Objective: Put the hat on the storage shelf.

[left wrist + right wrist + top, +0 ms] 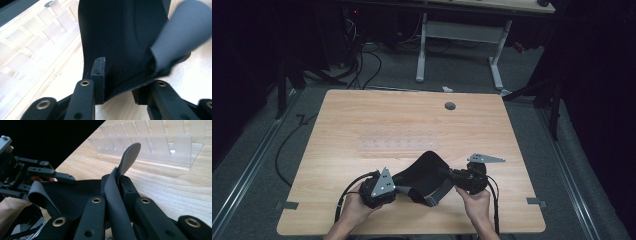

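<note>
Item 1: black fabric piece (424, 172), soft, with grey straps. We find it at the near middle of the wooden table (362, 125), strung between the 2 grippers and partly raised off the top. In the left gripper view the black fabric (117, 37) rises between that tool's jaws, with a grey strap (180, 35) crossing at upper right.

Item 2: left gripper (398, 186), held in the person's left hand (352, 207). We see its jaws narrowed about the lower edge of the fabric, which lies between them; whether both pads press on it we cannot tell.

Item 3: right gripper (446, 174), held in the right hand (474, 202). In the right gripper view we see its jaws clamped on a grey strap (117, 192), whose rounded end stands up beyond the tips.

Item 4: clear slotted rack (160, 142), lying on the table just beyond the fabric.

Item 5: second table (462, 30), on the floor well behind ours.
</note>
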